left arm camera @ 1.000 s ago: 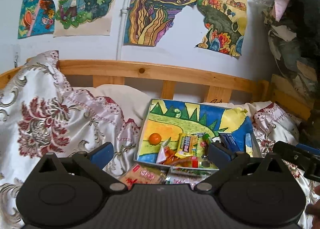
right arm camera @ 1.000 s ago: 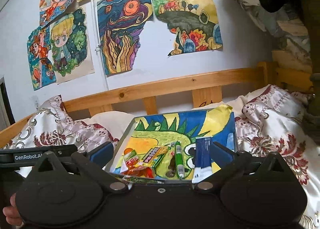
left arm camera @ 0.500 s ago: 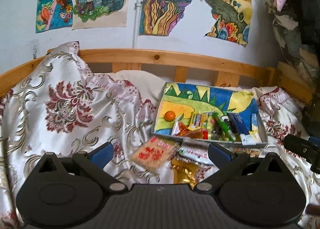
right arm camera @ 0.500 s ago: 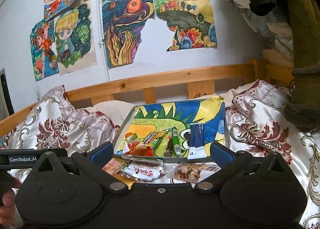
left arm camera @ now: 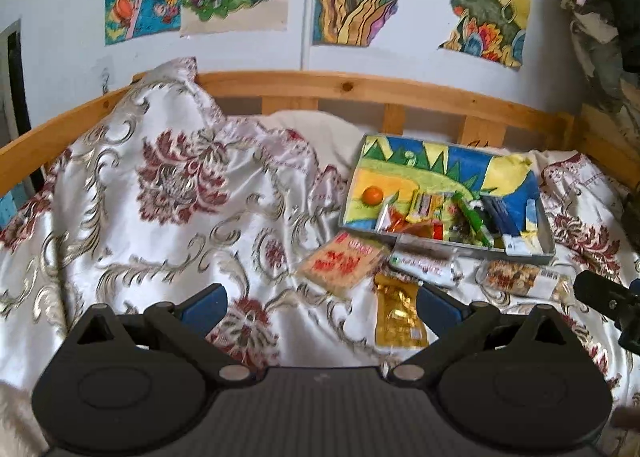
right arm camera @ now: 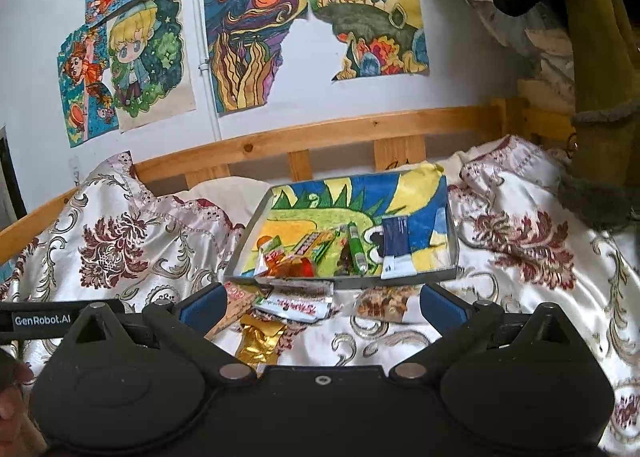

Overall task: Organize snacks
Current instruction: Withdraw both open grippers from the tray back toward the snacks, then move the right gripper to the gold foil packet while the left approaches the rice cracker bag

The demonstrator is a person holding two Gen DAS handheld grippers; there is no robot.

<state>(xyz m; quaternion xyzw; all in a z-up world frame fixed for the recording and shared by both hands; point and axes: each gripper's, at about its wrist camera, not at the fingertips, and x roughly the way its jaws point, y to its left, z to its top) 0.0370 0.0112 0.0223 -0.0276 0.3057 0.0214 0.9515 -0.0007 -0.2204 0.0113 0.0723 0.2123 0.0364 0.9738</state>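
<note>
A shallow grey tray [left arm camera: 546, 235] [right arm camera: 454, 247] with a painted liner lies on the bed and holds several snack packets, a small orange [left arm camera: 372, 194] and a green tube [right arm camera: 356, 247]. In front of it on the quilt lie a red-lettered cracker pack [left arm camera: 340, 261] [right arm camera: 236, 297], a white bar [left arm camera: 426, 266] [right arm camera: 296, 307], a gold packet [left arm camera: 398, 315] [right arm camera: 260, 339] and a nut bar [left arm camera: 524, 277] [right arm camera: 382, 303]. My left gripper [left arm camera: 320, 303] is open above the quilt, left of the loose snacks. My right gripper [right arm camera: 320, 301] is open, hovering just short of them.
A floral satin quilt [left arm camera: 160, 197] covers the bed, bunched high on the left. A wooden rail [left arm camera: 360, 91] runs behind, below a wall with drawings. Clothes hang at the upper right [right arm camera: 592, 57]. The other gripper's body [left arm camera: 608, 297] shows at the right edge.
Both grippers have pulled back and up from the tray. The loose snacks in front of the tray have come into view. The left view has swung leftwards over the quilt.
</note>
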